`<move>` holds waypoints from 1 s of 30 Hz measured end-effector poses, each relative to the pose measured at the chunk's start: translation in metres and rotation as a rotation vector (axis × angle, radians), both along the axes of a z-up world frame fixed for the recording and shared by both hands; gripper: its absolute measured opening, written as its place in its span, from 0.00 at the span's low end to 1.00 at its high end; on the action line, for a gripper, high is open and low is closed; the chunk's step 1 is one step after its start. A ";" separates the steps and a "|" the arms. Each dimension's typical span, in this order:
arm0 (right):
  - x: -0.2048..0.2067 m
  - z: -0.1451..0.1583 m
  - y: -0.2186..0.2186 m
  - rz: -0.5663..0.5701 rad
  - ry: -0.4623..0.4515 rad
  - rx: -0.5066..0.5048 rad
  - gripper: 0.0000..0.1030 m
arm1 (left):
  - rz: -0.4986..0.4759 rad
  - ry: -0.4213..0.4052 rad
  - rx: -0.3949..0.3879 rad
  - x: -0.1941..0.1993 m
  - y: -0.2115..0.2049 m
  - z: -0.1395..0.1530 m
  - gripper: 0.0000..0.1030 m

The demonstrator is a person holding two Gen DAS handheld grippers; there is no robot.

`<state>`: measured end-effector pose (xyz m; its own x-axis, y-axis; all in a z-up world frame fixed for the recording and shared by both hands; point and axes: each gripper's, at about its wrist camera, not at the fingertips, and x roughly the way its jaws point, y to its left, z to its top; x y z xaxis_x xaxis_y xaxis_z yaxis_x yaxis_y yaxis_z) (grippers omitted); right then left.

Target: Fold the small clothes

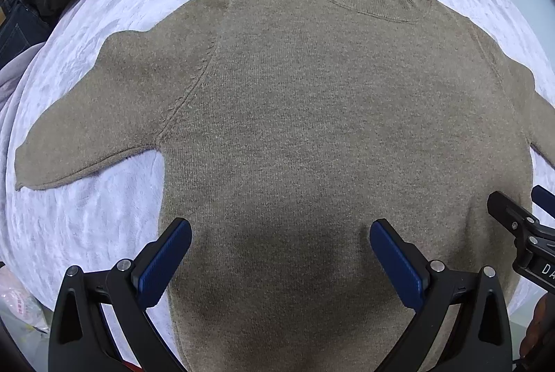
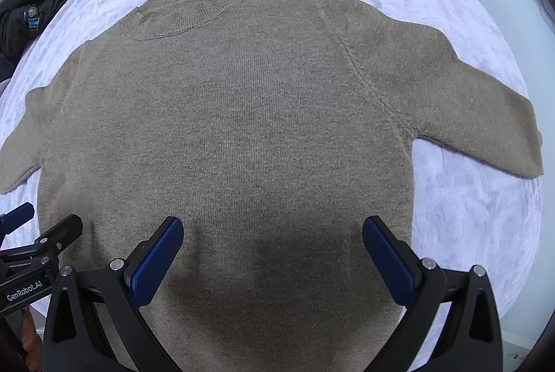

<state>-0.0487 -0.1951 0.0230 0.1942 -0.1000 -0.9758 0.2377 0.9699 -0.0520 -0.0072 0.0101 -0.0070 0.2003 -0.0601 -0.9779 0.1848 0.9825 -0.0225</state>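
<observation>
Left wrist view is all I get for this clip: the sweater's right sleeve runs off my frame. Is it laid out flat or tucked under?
Observer: The right sleeve lies spread out flat on the white blanket, and its cuff end is in view.
Operator: Is the right gripper open? I only see its edge.
Observer: Yes, the right gripper is open and holds nothing, above the lower body of the sweater.
Operator: Anything on the bedding beyond that sleeve?
Observer: No other item, only bare blanket. The black jacket lies on the far left side.
</observation>
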 end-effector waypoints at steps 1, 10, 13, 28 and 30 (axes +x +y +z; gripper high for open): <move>0.001 0.001 -0.001 0.001 0.001 0.000 1.00 | 0.000 0.001 0.002 0.000 -0.001 0.000 1.00; 0.003 0.004 0.001 0.002 -0.017 0.013 1.00 | 0.006 -0.024 0.007 -0.001 0.003 0.000 1.00; 0.002 0.005 0.002 0.006 -0.028 0.021 1.00 | 0.009 -0.031 -0.035 0.000 0.006 0.002 1.00; 0.007 0.018 0.021 0.038 -0.067 0.024 1.00 | 0.173 -0.133 -0.287 0.023 0.094 0.022 1.00; 0.009 0.020 0.030 0.054 -0.079 0.034 1.00 | 0.256 -0.166 -0.316 0.029 0.137 0.023 1.00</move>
